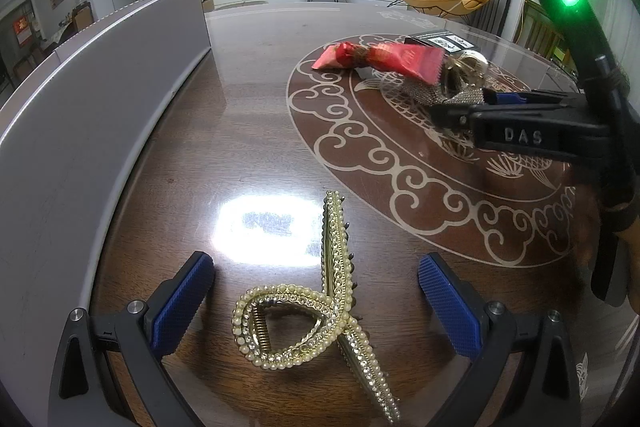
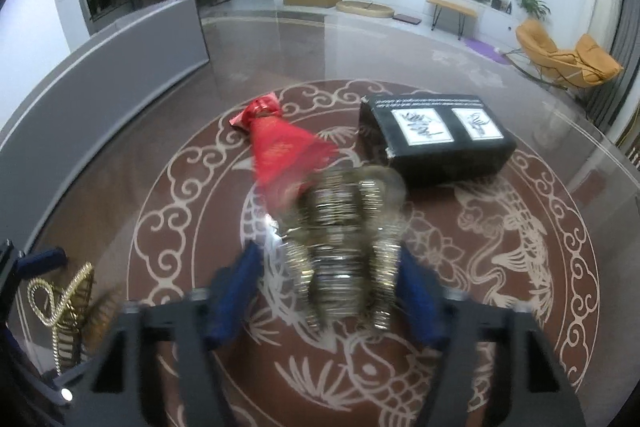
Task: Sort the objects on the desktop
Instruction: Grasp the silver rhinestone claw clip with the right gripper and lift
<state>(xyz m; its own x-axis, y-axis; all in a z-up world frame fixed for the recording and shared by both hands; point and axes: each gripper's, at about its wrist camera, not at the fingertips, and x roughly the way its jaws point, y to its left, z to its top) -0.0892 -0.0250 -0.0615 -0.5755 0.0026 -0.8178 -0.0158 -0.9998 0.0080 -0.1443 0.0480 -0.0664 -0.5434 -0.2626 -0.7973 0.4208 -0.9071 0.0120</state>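
Observation:
A gold pearl hair claw [image 1: 320, 311] lies on the dark wooden table between the open blue pads of my left gripper [image 1: 316, 303]; the pads do not touch it. It also shows in the right wrist view [image 2: 64, 303] at the far left. My right gripper [image 2: 328, 279] holds a glittery gold-and-silver hair clip [image 2: 348, 251] between its pads, blurred by motion. In the left wrist view the right gripper [image 1: 460, 103] shows at right with that clip [image 1: 444, 87]. A red wrapped packet [image 2: 280, 147] lies just beyond the clip.
A black box with two white labels [image 2: 436, 139] stands right of the red packet. A tall grey panel [image 1: 80, 115] runs along the table's left side. The table carries a round cloud-and-fish pattern [image 2: 520, 247].

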